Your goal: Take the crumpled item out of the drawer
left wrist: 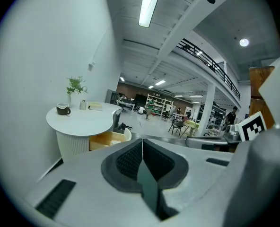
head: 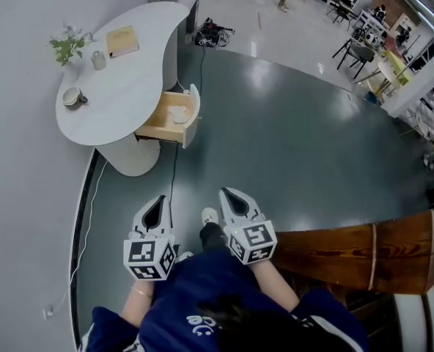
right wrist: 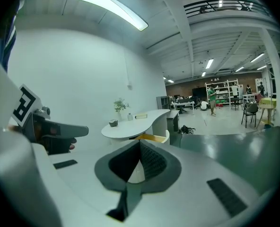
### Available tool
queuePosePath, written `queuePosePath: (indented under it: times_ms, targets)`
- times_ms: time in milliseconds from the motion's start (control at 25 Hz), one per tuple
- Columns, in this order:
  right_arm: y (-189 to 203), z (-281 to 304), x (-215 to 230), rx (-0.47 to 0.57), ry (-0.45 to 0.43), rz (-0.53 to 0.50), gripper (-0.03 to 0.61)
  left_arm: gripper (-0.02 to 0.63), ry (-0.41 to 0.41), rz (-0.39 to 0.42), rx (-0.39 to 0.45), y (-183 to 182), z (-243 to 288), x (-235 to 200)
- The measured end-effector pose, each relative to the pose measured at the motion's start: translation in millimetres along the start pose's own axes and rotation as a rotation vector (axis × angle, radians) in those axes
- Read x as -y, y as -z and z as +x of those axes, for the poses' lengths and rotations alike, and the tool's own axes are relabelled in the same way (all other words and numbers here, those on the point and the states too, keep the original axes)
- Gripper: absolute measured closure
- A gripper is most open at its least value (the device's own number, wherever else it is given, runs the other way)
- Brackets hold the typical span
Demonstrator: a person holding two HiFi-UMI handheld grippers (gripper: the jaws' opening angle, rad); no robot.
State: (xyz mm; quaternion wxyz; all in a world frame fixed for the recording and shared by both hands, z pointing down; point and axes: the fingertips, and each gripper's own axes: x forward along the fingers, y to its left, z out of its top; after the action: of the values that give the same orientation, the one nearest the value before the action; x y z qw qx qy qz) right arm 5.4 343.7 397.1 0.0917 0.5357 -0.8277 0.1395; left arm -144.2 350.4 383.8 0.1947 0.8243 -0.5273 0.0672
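Drawer (head: 160, 123): one, pale wood inside with a white front, pulled out from under the white curved table (head: 133, 86). It holds a single thing, the crumpled item (head: 179, 113), white, lying on the drawer floor close to the front panel. Nothing else can be seen in the drawer.

On the tabletop:
- One mug (head: 72, 97). I cannot tell what is in it.
- One small lidded jar (head: 98, 60).
- One vase with a green sprig (head: 68, 47).
- One tan book (head: 122, 41), lying flat, with no legible title.

Writing: black-and-white square markers on each gripper's cube. There is white lettering on the person's dark blue top, too little of it visible to read.

Grippers: two, held side by side low in front of the person and well apart from the table.
- Left gripper (head: 157, 204): jaws clenched together, nothing between them.
- Right gripper (head: 230, 198): jaws likewise pressed together at the tips, empty.

Both point toward the table and the open drawer.
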Motion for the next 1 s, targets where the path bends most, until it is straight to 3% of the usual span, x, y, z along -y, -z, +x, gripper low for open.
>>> queuePosePath:
  times_ms: [680, 1000]
  targets:
    - [-76, 128, 127, 0.039, -0.062, 0.007, 0.571, 0.607, -0.076, -0.003, 0.001, -64, 153, 6]
    - [-74, 155, 170, 0.013, -0.110, 0.015, 0.571, 0.607, -0.126, -0.046, -0.005, -70, 207, 8]
